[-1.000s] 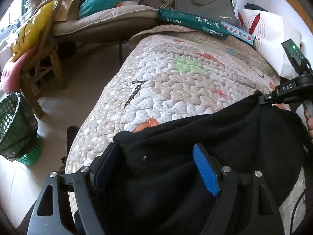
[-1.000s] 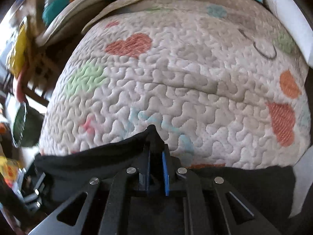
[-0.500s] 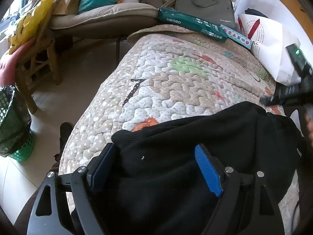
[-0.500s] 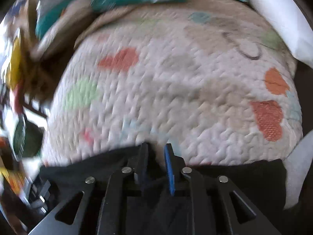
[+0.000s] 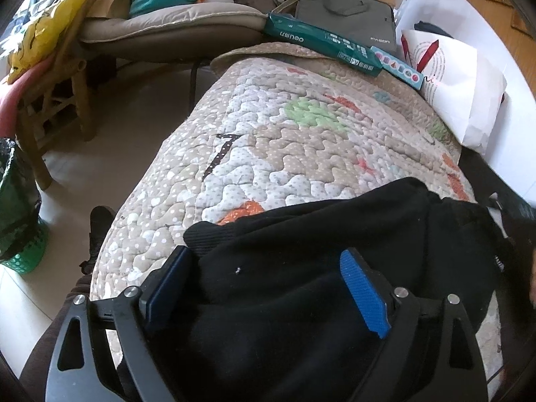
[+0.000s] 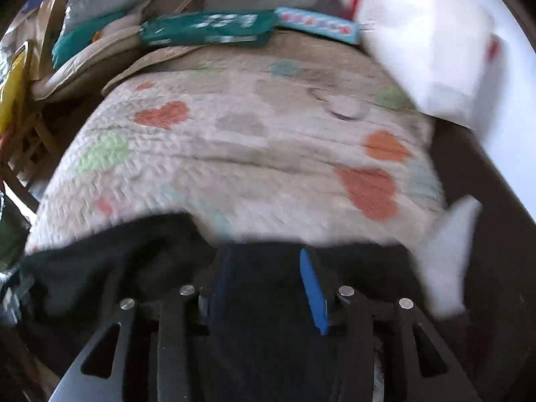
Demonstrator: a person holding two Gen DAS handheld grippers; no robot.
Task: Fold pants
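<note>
**Black pants bunched at near edge of quilt, both grippers letting go**

Left wrist view: black pants (image 5: 335,244) heaped across lower frame on the quilt (image 5: 284,140); ribbed cuff at lower centre-left, near the quilt's left edge; left gripper (image 5: 264,284) spread wide, jaws have just been opening, cloth between the blue pads but not pinched; bare quilt fills mid-frame up to the green box (image 5: 321,43) and white bag (image 5: 459,90) at upper right; floor open at left.

Right wrist view, blurred: right gripper (image 6: 264,281) jaws have just been opening, parted over dark fabric, no pinch visible; pants' top edge runs across lower frame; quilt clear above.
</note>
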